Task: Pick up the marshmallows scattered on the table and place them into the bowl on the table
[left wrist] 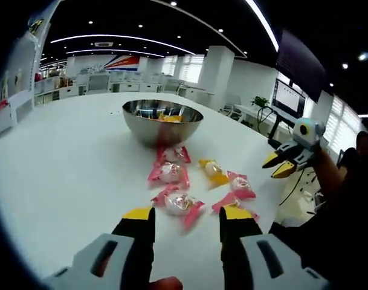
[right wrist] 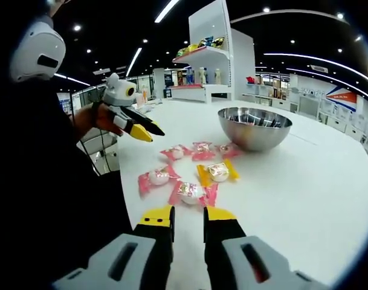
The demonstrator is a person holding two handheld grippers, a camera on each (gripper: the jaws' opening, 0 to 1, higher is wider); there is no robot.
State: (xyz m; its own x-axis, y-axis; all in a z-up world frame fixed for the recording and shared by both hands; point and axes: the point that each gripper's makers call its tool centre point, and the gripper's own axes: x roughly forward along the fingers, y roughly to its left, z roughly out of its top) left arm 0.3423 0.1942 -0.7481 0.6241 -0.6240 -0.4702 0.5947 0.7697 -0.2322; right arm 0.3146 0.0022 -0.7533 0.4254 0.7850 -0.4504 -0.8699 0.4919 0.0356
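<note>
A steel bowl (left wrist: 162,124) (right wrist: 254,128) stands on the white table, with something yellow showing inside it in the left gripper view. Several wrapped marshmallows lie in front of it, most in pink wrappers (left wrist: 169,173) (right wrist: 157,177) and one in yellow (left wrist: 213,173) (right wrist: 217,173). My left gripper (left wrist: 188,214) is open low over the table, and a pink marshmallow (left wrist: 179,203) lies just beyond its yellow tips. My right gripper (right wrist: 188,215) is open too, a short way from another pink marshmallow (right wrist: 190,192). Each gripper also appears in the other's view, held in a hand off the table edge: the right gripper (left wrist: 278,165) and the left gripper (right wrist: 144,130).
The table edge (left wrist: 274,205) (right wrist: 120,181) runs close to the marshmallows, and the person's dark clothes lie beyond it. White shelves with goods (right wrist: 202,54) stand behind the table. Desks and a monitor (left wrist: 289,96) are farther back.
</note>
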